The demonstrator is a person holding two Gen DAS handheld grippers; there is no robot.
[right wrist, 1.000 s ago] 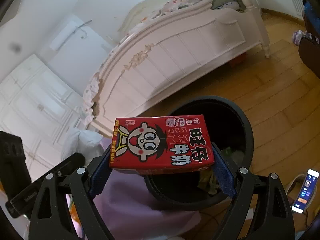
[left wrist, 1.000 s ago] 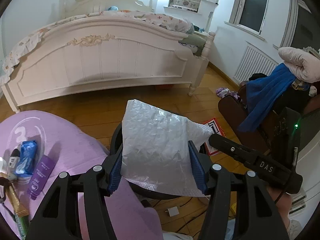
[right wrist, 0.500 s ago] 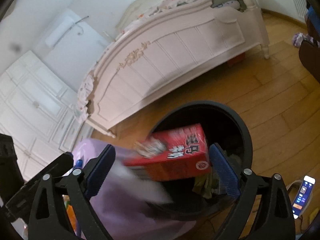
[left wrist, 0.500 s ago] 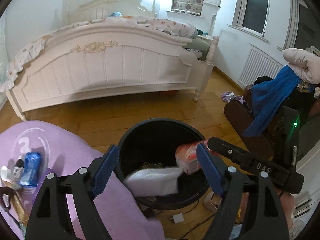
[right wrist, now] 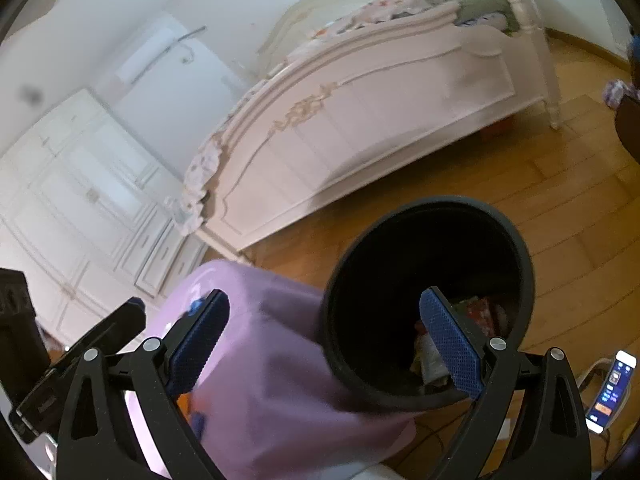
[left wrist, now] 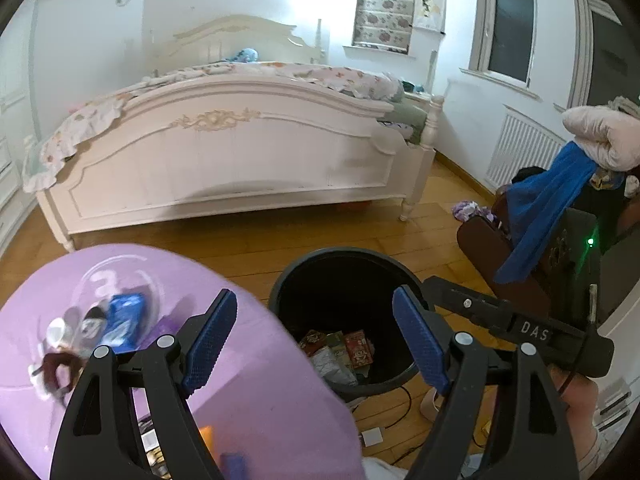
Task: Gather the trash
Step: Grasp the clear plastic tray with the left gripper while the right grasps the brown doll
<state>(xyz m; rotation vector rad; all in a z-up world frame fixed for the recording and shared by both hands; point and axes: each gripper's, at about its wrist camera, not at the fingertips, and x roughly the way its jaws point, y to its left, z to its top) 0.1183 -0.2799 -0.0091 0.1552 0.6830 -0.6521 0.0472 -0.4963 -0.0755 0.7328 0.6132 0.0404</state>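
Left gripper with blue pads spread wide and empty, right gripper likewise agape, both above round black plastic trash bin, red carton and wrappers inside, beside lilac-covered round table

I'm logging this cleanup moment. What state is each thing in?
Left gripper: open, nothing between the fingers.
Right gripper: open, nothing between the fingers.
Bin: upright, lidless, partly filled.
Red carton: lying in the bin.
Blue packet: on the purple table, not yet collected.
Phone: on the floor, screen lit.
Bed: unmade, covers rumpled.
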